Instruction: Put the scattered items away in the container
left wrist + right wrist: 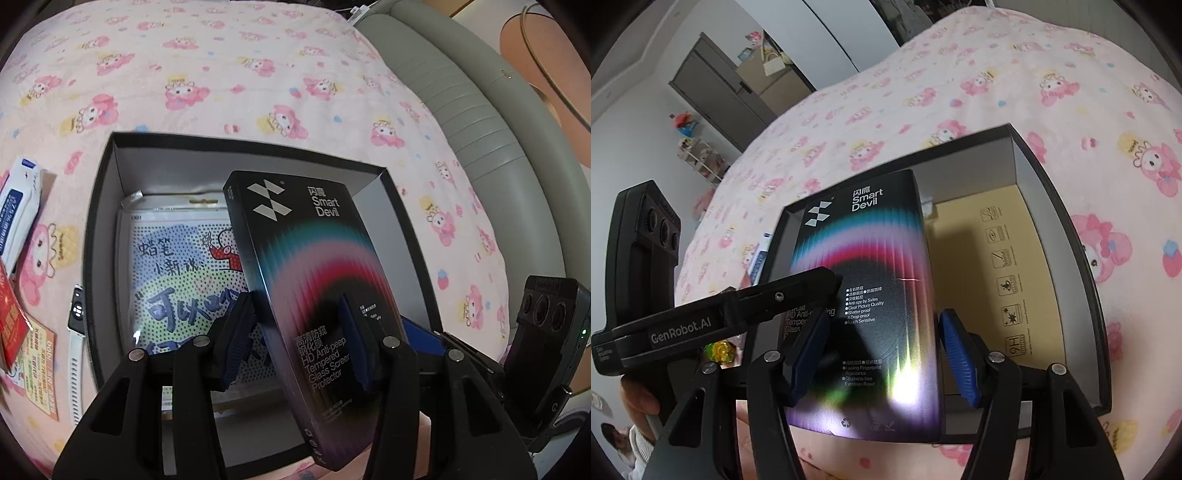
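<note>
Several items (22,221) beside box (98,229), seemingly.

Black rainbow-banded protector box (310,280), black-walled container (107,192), pink cartoon-print blanket (221,66).

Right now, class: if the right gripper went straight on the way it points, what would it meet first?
Probably the Smart Devil screen protector box, which lies between the open right gripper fingers; depth is unclear.

2 close wrist views, shared box (110,206)
</note>
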`<state>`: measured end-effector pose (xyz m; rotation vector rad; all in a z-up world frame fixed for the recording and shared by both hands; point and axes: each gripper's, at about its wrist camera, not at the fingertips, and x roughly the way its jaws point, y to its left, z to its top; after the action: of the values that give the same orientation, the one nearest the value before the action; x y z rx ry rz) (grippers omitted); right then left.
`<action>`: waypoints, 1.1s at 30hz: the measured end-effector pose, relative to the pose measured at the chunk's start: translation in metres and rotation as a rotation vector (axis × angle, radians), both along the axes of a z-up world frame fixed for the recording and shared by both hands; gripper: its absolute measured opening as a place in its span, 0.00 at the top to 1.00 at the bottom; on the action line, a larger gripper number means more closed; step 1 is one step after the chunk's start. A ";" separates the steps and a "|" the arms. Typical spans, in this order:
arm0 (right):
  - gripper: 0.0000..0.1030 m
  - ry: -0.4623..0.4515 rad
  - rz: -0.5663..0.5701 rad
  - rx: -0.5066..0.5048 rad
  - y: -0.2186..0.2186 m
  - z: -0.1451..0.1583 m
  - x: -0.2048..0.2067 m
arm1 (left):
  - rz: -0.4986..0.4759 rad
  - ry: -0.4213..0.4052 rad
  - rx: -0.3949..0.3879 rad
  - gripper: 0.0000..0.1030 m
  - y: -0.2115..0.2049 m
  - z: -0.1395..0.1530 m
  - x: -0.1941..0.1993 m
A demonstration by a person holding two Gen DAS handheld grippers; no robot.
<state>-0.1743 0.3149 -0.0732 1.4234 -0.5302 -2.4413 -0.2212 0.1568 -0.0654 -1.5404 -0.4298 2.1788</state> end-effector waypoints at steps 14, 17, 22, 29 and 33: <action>0.43 -0.128 0.001 0.096 -0.008 -0.036 -0.020 | 0.013 -0.129 -0.036 0.50 0.008 -0.044 -0.011; 0.43 -0.146 0.006 0.119 -0.011 -0.041 -0.018 | 0.004 -0.150 -0.057 0.53 0.010 -0.053 -0.009; 0.43 -0.111 -0.013 0.175 -0.008 -0.034 -0.012 | 0.027 -0.155 -0.016 0.53 0.002 -0.051 -0.005; 0.42 -0.124 -0.099 0.208 0.010 -0.031 -0.008 | 0.038 -0.094 -0.057 0.53 -0.008 -0.035 0.005; 0.42 -0.107 -0.157 0.200 0.023 -0.023 -0.004 | 0.011 -0.163 -0.044 0.53 -0.019 -0.039 0.016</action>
<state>-0.1780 0.3380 -0.0966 1.6572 -0.4458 -2.6153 -0.2056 0.1377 -0.1045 -1.7509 -0.4449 2.0925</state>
